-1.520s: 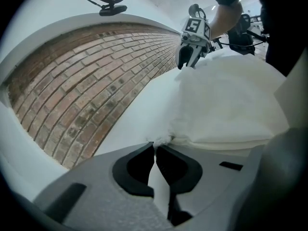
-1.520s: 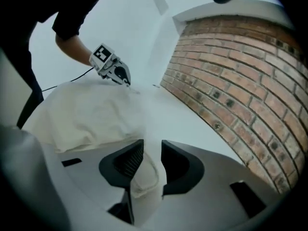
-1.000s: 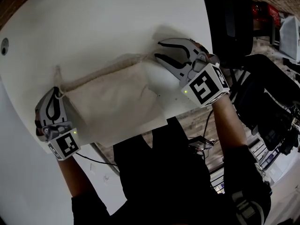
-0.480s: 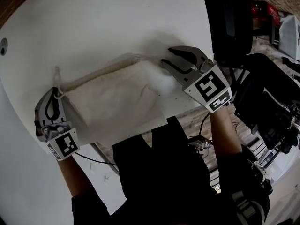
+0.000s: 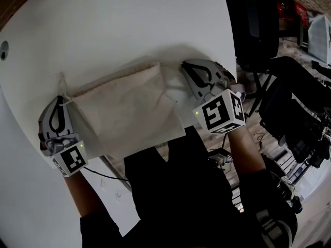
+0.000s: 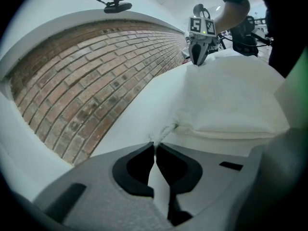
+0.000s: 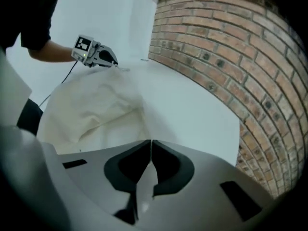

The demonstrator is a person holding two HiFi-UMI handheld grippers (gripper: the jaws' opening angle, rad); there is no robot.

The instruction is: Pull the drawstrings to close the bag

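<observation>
**Both ends taken up, the pull comes next**

The white bench (image 5: 129,25) carries the whole job. The cloth bag (image 5: 124,112) lies flat on it, its mouth edge running away from the person and its body hanging towards the near rim. It looks like the set-up step is closing out, with one grip at each end of that mouth and the channel not yet gathered.

The left gripper (image 5: 61,99) sits low at the bag's left corner, angled gently down, its marker cube back towards the person's forearm. The right gripper (image 5: 185,66) is at the far right corner, tipped down more steeply.

The drawstring (image 6: 166,130) runs out of the left corner straight into the left fingers (image 6: 132,165), which are pinched tight on it. The right fingers (image 7: 122,170) have just been closing and now meet tip to tip at the bag's edge. I can't make out any cord between them.

The next move likely calls for drawing the two hands apart along the mouth line, provided the right side has really caught its cord. If not, it needs a re-grip first.
</observation>
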